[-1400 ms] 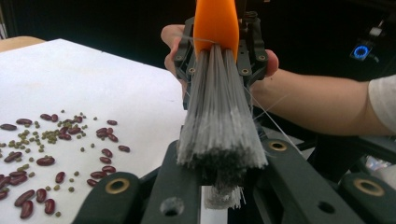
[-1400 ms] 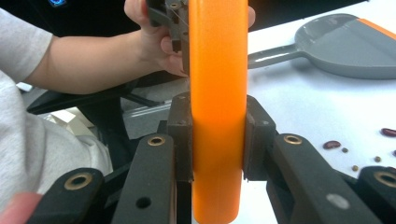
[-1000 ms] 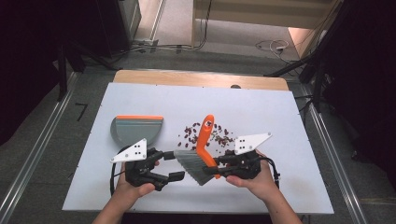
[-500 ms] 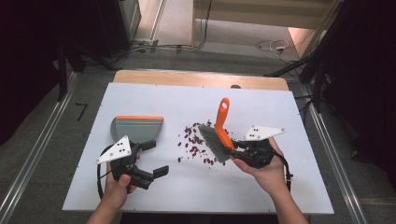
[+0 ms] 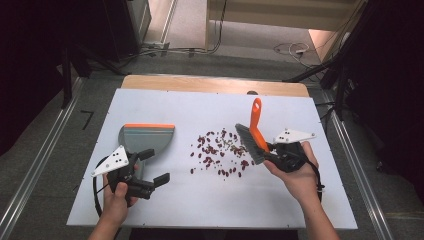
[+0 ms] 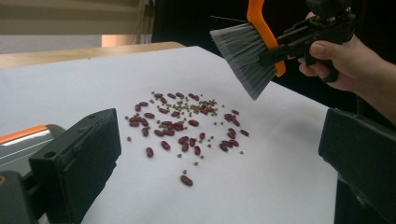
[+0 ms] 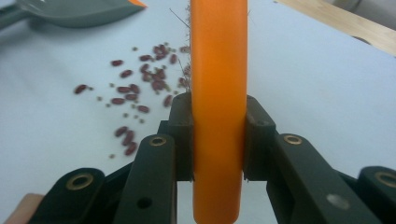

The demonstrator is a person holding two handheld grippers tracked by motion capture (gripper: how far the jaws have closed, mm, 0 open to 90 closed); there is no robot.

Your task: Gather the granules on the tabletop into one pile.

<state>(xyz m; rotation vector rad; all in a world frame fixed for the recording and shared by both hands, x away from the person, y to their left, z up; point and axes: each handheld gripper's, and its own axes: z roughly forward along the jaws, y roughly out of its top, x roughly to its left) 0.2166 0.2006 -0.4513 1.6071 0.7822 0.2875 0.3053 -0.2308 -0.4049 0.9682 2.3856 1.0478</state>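
Brush [image 5: 252, 137] clamped by orange handle in right tool [image 5: 272, 156], bristles raised off worktop [image 5: 300, 200] just right of scattered beans [image 5: 220, 152]. Dustpan [image 5: 146, 139] flat on worktop, left of beans. Left tool [image 5: 155, 167] jaws spread, empty, just beside dustpan's near edge.
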